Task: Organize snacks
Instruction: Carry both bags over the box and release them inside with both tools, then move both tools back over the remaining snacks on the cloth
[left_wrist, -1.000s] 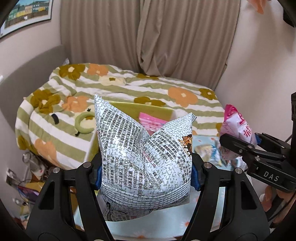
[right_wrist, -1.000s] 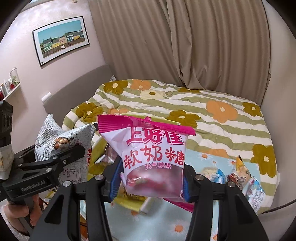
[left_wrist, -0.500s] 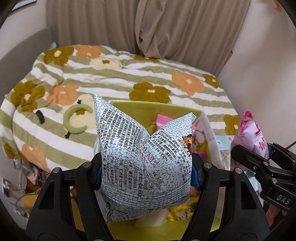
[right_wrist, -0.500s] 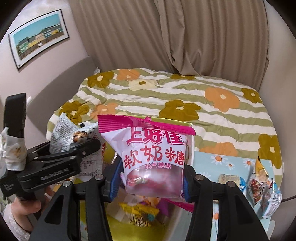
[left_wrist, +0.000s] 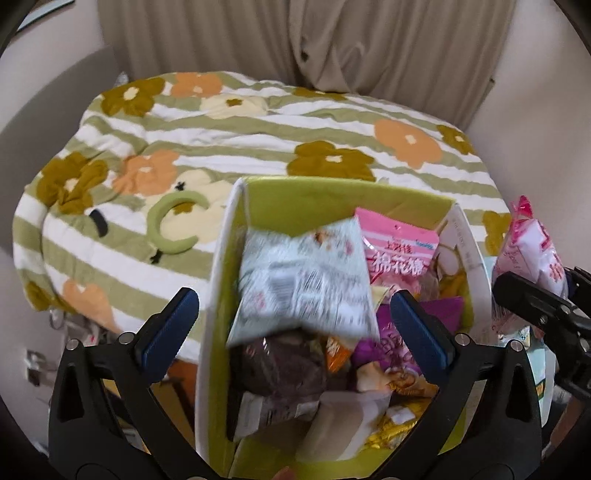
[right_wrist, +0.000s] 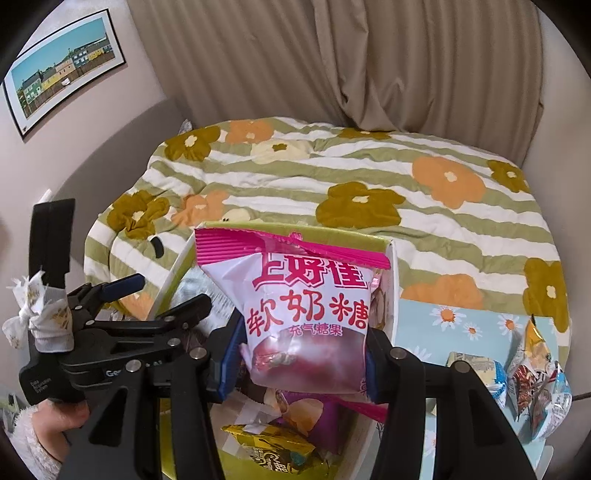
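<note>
My left gripper (left_wrist: 293, 306) hangs over a box (left_wrist: 221, 258) with white walls and a green lining. Its jaws are opening wide. The white printed snack bag (left_wrist: 303, 284) lies blurred between them, and neither pad touches it. Under it the box holds several snacks, among them a pink marshmallow bag (left_wrist: 399, 251). My right gripper (right_wrist: 301, 358) is shut on a pink-and-white candy bag (right_wrist: 303, 314), held upright over the same box (right_wrist: 393, 280). From the right wrist, the left gripper (right_wrist: 162, 295) shows at the left.
The box stands against a bed with a striped floral quilt (right_wrist: 369, 177). To its right, a light-blue daisy cloth (right_wrist: 443, 325) carries several snack packets (right_wrist: 535, 376). Curtains hang behind the bed. A hand in a fluffy sleeve (right_wrist: 40, 424) holds the left gripper.
The left jaws have sprung apart and the white bag has left them, dropping toward the box. Both grippers have moved forward and down over the box. The right grip is unchanged.
</note>
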